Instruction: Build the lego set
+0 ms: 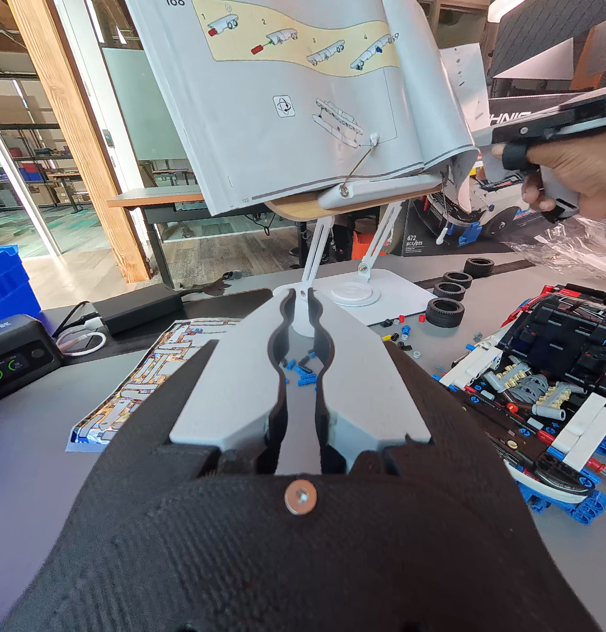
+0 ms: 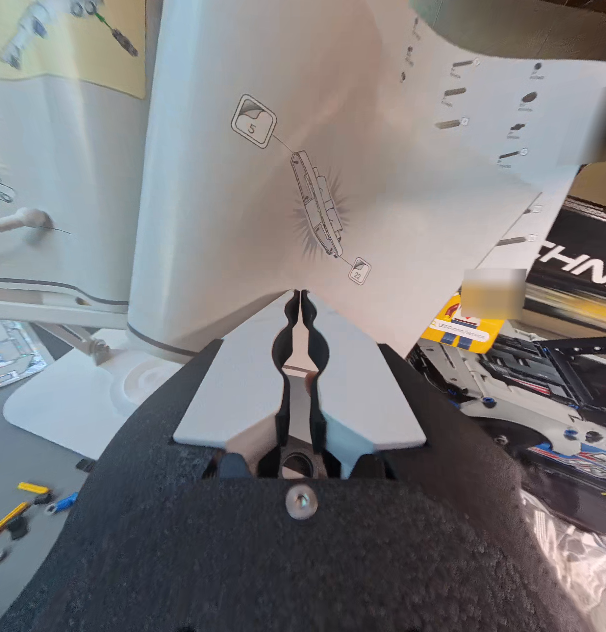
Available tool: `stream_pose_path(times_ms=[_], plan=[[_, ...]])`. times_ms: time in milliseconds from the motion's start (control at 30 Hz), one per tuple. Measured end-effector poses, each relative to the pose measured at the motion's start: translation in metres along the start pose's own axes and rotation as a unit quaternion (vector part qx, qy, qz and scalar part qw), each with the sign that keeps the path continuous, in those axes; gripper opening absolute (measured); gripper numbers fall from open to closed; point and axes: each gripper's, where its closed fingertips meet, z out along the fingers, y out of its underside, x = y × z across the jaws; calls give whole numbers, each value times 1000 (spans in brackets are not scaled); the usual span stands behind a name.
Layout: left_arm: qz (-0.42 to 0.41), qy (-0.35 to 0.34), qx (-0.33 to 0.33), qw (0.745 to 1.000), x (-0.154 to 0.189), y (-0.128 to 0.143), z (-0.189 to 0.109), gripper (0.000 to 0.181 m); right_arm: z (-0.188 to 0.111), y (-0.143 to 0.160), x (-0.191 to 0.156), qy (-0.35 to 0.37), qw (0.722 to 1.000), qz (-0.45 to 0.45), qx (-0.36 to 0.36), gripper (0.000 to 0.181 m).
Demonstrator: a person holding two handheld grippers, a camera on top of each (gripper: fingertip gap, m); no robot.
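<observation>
The instruction booklet stands open on a white stand at the back of the grey table. My right gripper is shut on the bottom edge of a booklet page, which is lifted and curled. In the left wrist view a hand holds that gripper at the upper right, its tips hidden behind the curled pages. My left gripper is slightly open and empty, held above the table in front of the stand. The partly built car lies to its right. Loose blue pins lie below the fingers.
Several black tyres and small loose parts lie right of the stand. A sticker sheet lies at the left, with a black power unit and cables beyond. The set's box and clear plastic bags are at the back right. Some 35 centimetres of space lies between my two pairs of fingers. My left gripper's tips are some 20 centimetres from the partly built car.
</observation>
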Motion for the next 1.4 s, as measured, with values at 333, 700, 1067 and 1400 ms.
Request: stream_pose_path(times_ms=[333, 700, 1067, 1400], plan=[[36, -15, 71, 997, -39, -116, 45, 0, -178, 42, -68, -185, 982, 1, 36, 0], [-13, -36, 51, 998, -103, -182, 128, 0, -264, 111, -49, -130, 987, 83, 46, 0], [9, -7, 32, 999, -72, -169, 122, 0, -262, 119, -56, -144, 985, 83, 39, 0], [50, 200, -295, 933, 19, 41, 32, 6, -270, 112, -63, -163, 982, 82, 50, 0]])
